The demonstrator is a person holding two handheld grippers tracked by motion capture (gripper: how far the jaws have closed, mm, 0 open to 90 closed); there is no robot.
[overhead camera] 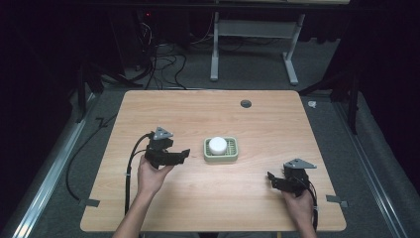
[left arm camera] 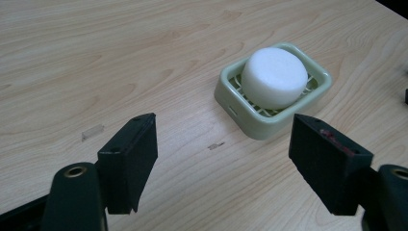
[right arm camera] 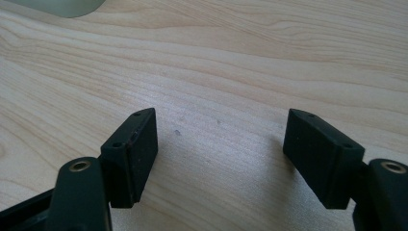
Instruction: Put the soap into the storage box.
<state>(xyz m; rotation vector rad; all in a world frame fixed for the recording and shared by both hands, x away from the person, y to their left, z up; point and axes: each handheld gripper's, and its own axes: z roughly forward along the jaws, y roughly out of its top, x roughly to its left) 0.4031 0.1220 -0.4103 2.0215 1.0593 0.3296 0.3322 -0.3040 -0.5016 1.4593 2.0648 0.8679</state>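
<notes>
A white round soap (overhead camera: 217, 145) sits in a pale green slatted dish (overhead camera: 232, 154) near the middle of the wooden table (overhead camera: 198, 114). The left gripper (overhead camera: 184, 153) (jaws wide, empty) lies just at the dish's nine o'clock. The right gripper (overhead camera: 270, 176), equally wide and empty, rests toward four o'clock, well apart.

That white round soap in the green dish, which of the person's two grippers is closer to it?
The left. The left gripper sits just beside the soap in its green dish, jaws open toward it. The right gripper is farther off, near the table's front right corner.
</notes>
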